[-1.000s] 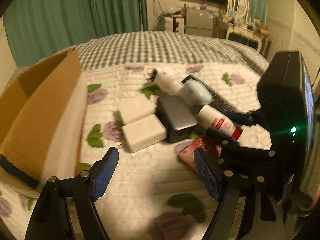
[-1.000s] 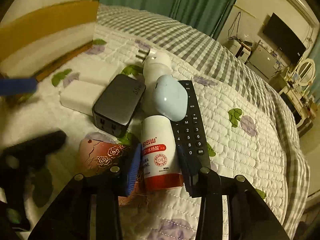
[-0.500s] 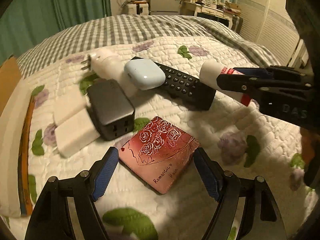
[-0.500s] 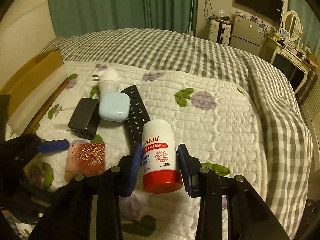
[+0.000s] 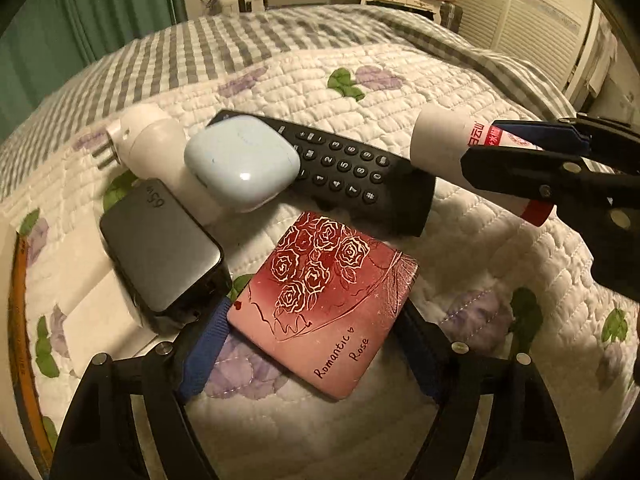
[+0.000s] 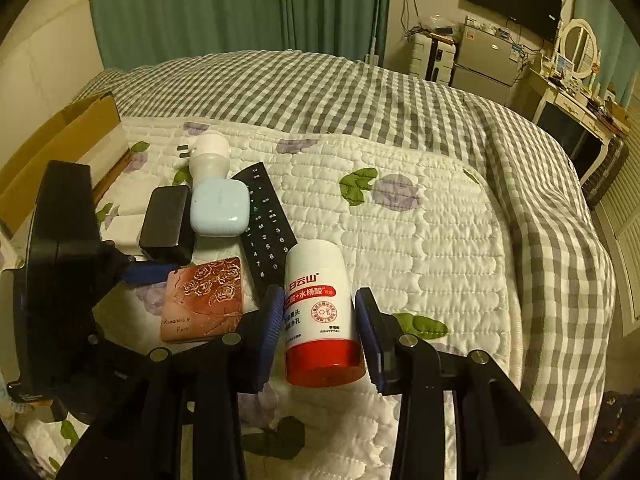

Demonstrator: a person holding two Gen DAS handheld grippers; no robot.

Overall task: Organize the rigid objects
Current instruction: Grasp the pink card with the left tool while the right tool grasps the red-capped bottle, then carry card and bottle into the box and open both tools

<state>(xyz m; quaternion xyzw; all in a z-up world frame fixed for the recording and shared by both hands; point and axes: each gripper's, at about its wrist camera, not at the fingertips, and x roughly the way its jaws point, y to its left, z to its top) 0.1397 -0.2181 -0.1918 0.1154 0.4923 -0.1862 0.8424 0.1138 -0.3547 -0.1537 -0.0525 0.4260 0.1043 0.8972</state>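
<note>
My right gripper (image 6: pixel 320 320) is shut on a white bottle with a red cap (image 6: pixel 318 304), held above the quilt; the left wrist view shows this bottle (image 5: pixel 452 144) at the right in that gripper's black fingers. My left gripper (image 5: pixel 312 340) is open and low over the bed, its blue pads (image 5: pixel 204 344) on either side of a red rose-printed box (image 5: pixel 320 296) lying flat. Behind the box lie a black remote (image 5: pixel 340 168), a light blue case (image 5: pixel 240 168), a dark charger (image 5: pixel 160 256) and a white plug adapter (image 5: pixel 152 140).
White charger blocks (image 5: pixel 100 312) lie left of the dark charger. An open cardboard box (image 6: pixel 60 140) stands at the bed's left edge. The white flowered quilt (image 6: pixel 400 240) spreads to the right over a grey checked cover. Furniture and a fridge stand beyond the bed.
My left gripper has swung right and come down until its fingers straddle the red box. My right gripper lifted the bottle off the pile, carried it right, and now holds still.
</note>
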